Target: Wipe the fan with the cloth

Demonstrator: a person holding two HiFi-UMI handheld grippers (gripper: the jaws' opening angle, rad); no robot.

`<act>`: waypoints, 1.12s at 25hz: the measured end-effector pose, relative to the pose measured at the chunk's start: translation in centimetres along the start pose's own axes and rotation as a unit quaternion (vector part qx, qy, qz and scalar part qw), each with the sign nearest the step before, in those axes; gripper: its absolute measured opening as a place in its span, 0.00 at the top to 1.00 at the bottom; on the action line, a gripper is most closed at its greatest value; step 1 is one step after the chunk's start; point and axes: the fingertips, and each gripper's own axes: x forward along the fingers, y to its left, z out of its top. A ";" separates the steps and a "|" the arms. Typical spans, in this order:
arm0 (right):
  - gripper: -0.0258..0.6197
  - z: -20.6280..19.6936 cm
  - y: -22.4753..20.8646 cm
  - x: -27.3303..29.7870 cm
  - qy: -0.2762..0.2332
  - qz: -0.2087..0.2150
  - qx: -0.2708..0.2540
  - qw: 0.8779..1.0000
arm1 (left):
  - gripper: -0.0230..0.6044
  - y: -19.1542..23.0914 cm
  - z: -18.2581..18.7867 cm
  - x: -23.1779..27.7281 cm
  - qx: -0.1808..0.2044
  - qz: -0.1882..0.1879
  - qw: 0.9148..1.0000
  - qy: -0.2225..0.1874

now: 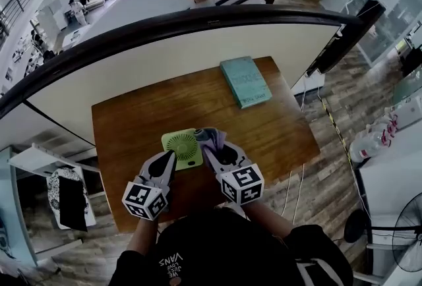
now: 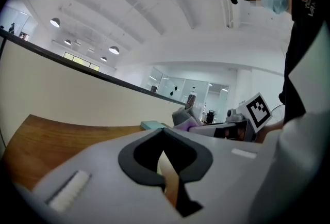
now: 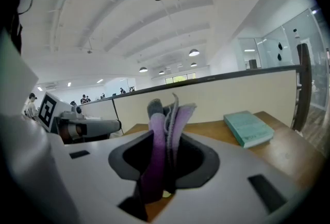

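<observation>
Fan (image 1: pixel 182 147), small & pale green, lies flat, grille up, on the tabletop (image 1: pixel 132 121) near its front edge, right in front of the person, w/ a gripper on either side. R gripper (image 1: pixel 208 147) is clenched on the cloth (image 1: pixel 212 136). In the right gripper view a purple-grey wad is pinched betw. the jaws and sticks up past them, so loose fabric leads and does the rubbing, not bare plastic. In the head view that wad sits at the fan's right edge, touching or just about; can't tell which. L gripper (image 1: pixel 171 157) has its jaws drawn together w/ nothing betw. them, and only a thin sliver of wood shows through in the left gripper view. Its tip is at the fan's near-left corner, prob. to brace the fan so it won't skid when the cloth drags across, since a light thing on smooth wood would slide easily. Whether it actually presses on the fan isn't clear. Book (image 1: pixel 245 81), teal, lies well apart at the far right of the tabletop, out of the way. My read: the wipe is at or near its start. Next move calls for R to sweep the cloth over the grille w/ light pressure while L steadies. Risks: cloth snagging in the grille slots, or the fan shifting toward the edge.
</observation>
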 end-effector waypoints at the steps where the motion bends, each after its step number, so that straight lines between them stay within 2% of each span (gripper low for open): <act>1: 0.79 0.4 0.2 -0.2 -0.004 0.004 -0.001 1.000 | 0.95 -0.2 0.2 0.0 0.001 0.001 1.000 0.000; 6: 0.79 1.5 0.5 -0.8 -0.016 0.020 -0.014 1.000 | 0.95 -0.9 0.8 0.1 0.003 0.002 1.000 -0.002; 15: 0.79 1.0 0.1 -1.1 -0.014 0.032 -0.019 0.999 | 0.95 -1.3 1.1 0.2 0.007 0.014 1.000 -0.010; 28: 0.79 0.1 -0.4 -0.2 -0.003 0.052 0.011 0.999 | 0.95 -0.7 1.0 0.3 0.001 0.039 0.999 -0.018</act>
